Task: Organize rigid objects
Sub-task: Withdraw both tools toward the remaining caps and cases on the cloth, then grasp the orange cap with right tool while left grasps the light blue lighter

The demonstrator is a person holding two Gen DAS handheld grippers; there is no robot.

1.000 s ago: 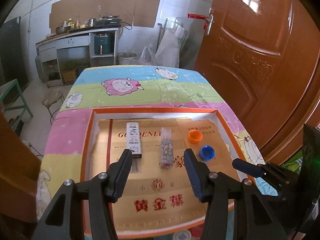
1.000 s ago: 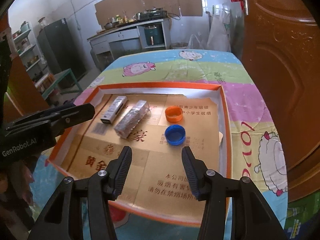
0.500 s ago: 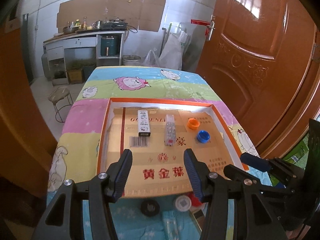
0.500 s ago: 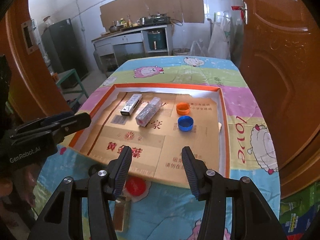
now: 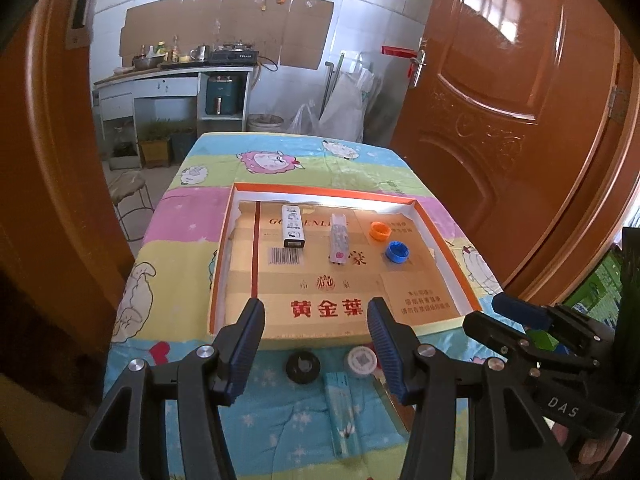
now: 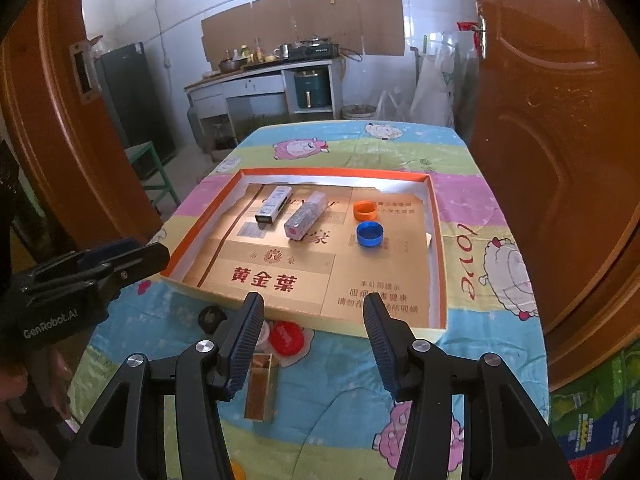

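Note:
A shallow orange-rimmed cardboard tray (image 5: 224,248) (image 6: 437,240) lies on the table. In it are a white box (image 5: 293,227) (image 6: 274,204), a clear wrapped box (image 5: 339,238) (image 6: 306,219), an orange cap (image 5: 380,230) (image 6: 365,210) and a blue cap (image 5: 397,252) (image 6: 369,234). In front of the tray lie a black cap (image 5: 303,366) (image 6: 211,317), a white cap (image 5: 361,361), a red cap (image 6: 285,338), a pale blue box (image 5: 340,412) and a brown box (image 6: 261,386). My left gripper (image 5: 316,344) and right gripper (image 6: 310,340) are both open and empty, above these loose things.
The table has a colourful sheep-print cloth (image 5: 280,160). A brown wooden door (image 5: 500,120) stands at the right, a door frame (image 5: 52,140) at the left. A stool (image 5: 128,188) and a kitchen counter (image 5: 172,80) are behind the table.
Both grippers have pulled back and up from over the tray. The tray's near edge and the loose caps and boxes in front of it have come into view.

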